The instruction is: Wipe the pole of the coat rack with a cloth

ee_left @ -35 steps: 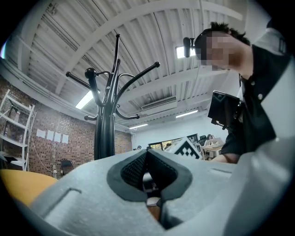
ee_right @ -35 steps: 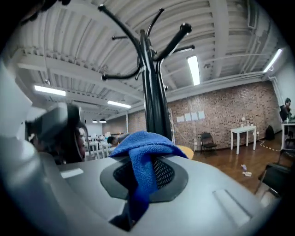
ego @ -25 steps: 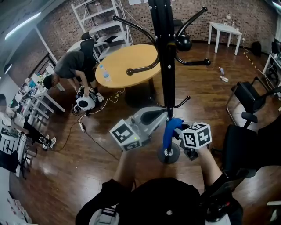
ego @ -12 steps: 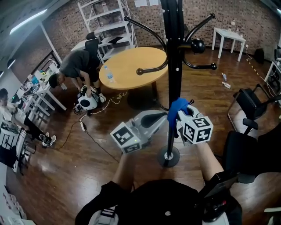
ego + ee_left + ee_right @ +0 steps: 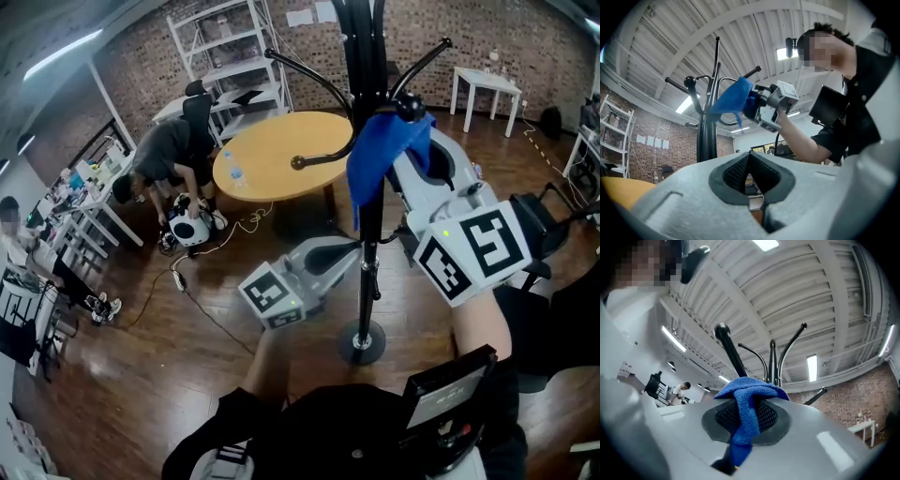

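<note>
The coat rack pole [image 5: 368,239] is a straight black metal tube that stands on a round disc base [image 5: 362,344] on the dark, glossy plank floor [image 5: 187,375]. Near its top, thin curved hooks [image 5: 323,155] with ball ends branch out to the left and right. The cloth [image 5: 380,155] is a bright blue, nubby piece of towelling, crumpled and folded over. It sits high on the pole just under the hooks, draped across the front of the tube with a loose corner hanging down on the left. Our right gripper [image 5: 747,413] has smooth grey plastic shells and black mesh-textured pads, and its jaws are closed on the cloth. In the right gripper view the fabric bunches over the tips and a strip of it runs down between the pads. Our left gripper [image 5: 750,171] is lower down and to the left of the pole, with its nose close to the tube. Its jaws are closed together at the tips with nothing between them, and in the left gripper view the pole stands off to the left of them. Farther away, a round tan wooden tabletop [image 5: 277,155] carries a clear bottle [image 5: 231,166]. At far left a person [image 5: 164,150] bends down towards the floor. White metal shelves [image 5: 225,47] stand against the brick wall [image 5: 309,47].
</note>
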